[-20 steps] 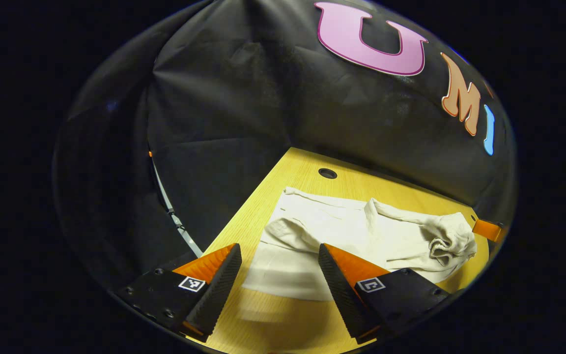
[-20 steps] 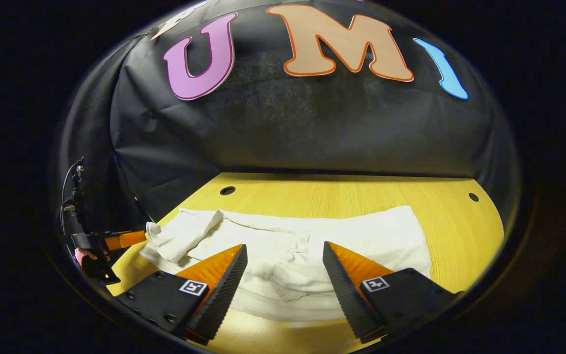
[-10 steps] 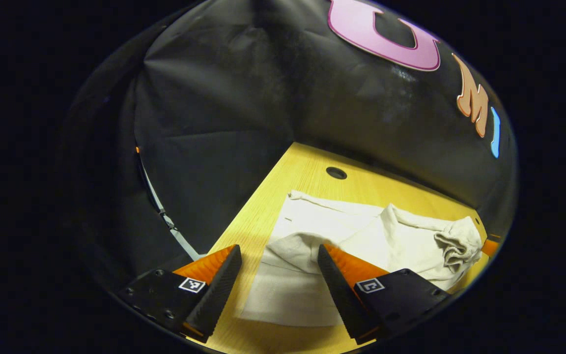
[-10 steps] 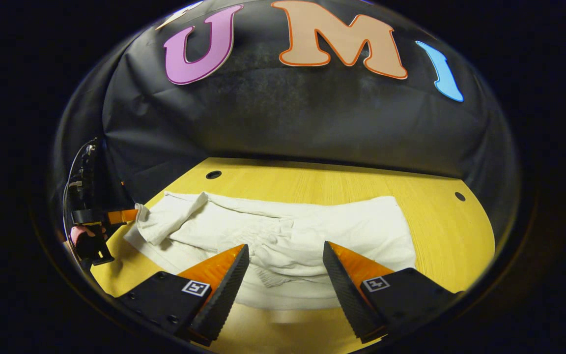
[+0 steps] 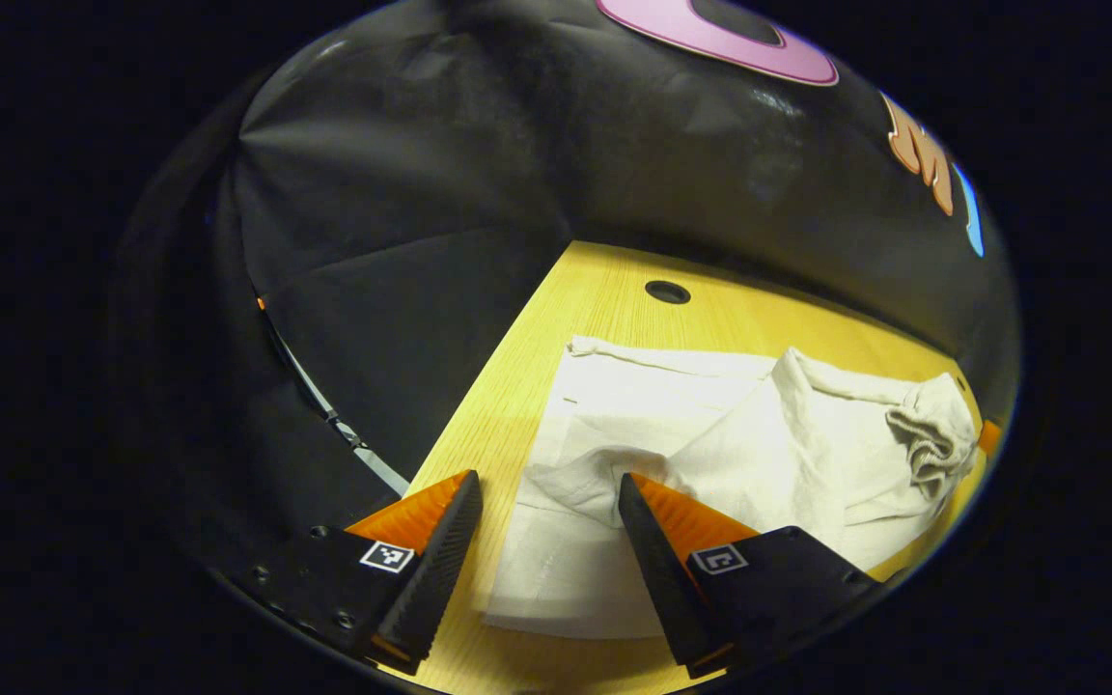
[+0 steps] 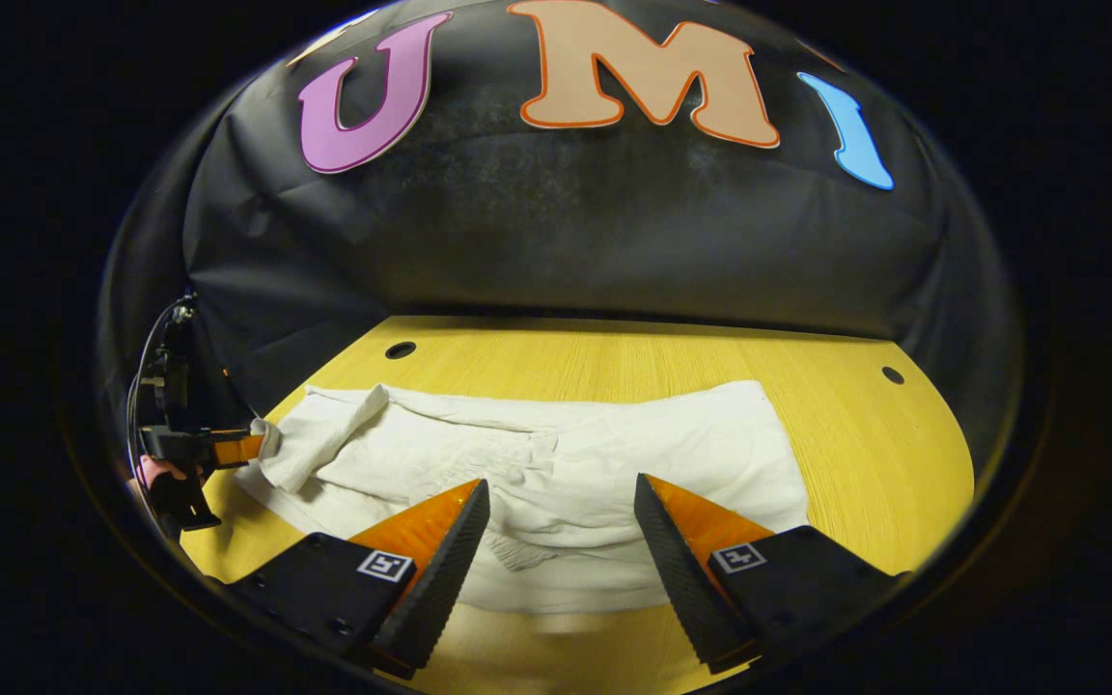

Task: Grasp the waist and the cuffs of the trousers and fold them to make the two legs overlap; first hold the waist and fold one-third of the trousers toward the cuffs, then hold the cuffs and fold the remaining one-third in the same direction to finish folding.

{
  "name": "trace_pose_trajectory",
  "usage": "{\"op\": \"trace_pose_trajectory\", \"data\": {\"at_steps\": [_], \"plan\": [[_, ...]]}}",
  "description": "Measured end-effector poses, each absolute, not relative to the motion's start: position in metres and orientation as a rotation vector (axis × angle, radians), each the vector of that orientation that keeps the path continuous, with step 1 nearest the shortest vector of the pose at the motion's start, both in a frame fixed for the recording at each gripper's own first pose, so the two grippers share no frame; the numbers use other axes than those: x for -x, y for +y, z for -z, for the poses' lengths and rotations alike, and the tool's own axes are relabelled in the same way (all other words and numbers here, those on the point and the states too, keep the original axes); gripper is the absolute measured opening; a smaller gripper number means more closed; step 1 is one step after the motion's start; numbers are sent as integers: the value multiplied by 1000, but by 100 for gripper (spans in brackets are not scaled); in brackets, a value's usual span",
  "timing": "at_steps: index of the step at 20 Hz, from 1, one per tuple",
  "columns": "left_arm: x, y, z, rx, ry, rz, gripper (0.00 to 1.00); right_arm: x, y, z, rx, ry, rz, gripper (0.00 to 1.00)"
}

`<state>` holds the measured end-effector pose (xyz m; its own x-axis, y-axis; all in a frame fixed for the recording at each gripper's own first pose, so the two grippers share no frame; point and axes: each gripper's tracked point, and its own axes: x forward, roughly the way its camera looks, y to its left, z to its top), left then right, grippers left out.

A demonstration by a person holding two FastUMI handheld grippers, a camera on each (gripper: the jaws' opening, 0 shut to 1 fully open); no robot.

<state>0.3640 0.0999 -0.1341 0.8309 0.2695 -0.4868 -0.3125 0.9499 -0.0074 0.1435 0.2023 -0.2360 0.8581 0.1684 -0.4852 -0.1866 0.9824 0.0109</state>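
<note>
Left gripper view: the left gripper (image 5: 546, 560) is held low over the yellow wooden counter (image 5: 604, 304), its jaws spread wide and nothing gripped. The cream-white cotton trousers (image 5: 681, 444) are spread just ahead of and between the jaws, with a turned-over flap of cloth lying close against the inner face of one jaw. A bunched end is seen farther off beyond that jaw. The placement suggests an edge is being lined up for a grasp.

Right gripper view: the right gripper (image 6: 556, 569) is poised above the near edge of the trousers (image 6: 614, 463), jaws equally wide and empty, a rumpled patch lying between them. The cloth is stretched flat across the counter (image 6: 865, 454) ahead. Far off beside one jaw, the left gripper (image 6: 228, 449) is seen at the folded-back end, held by a hand (image 6: 165, 473); whether cloth is pinched there cannot be told.
</note>
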Motion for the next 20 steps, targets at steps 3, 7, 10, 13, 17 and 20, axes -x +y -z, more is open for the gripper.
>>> {"op": "trace_pose_trajectory", "data": {"at_steps": [3,7,10,13,17,20], "plan": [[-364,98,134,81,507,-298,85,-145,196,236,36,507,-173,96],[-373,80,134,91,501,-253,53,-143,191,233,26,507,-164,96],[-375,77,133,133,473,-263,7,-141,189,231,31,503,-167,96],[-378,78,129,205,415,-288,4,-137,181,227,38,499,-159,96],[-377,75,119,216,392,-288,0,-133,164,220,38,489,-134,96],[-377,62,96,257,341,-270,0,-130,150,216,24,485,-111,96]]}}
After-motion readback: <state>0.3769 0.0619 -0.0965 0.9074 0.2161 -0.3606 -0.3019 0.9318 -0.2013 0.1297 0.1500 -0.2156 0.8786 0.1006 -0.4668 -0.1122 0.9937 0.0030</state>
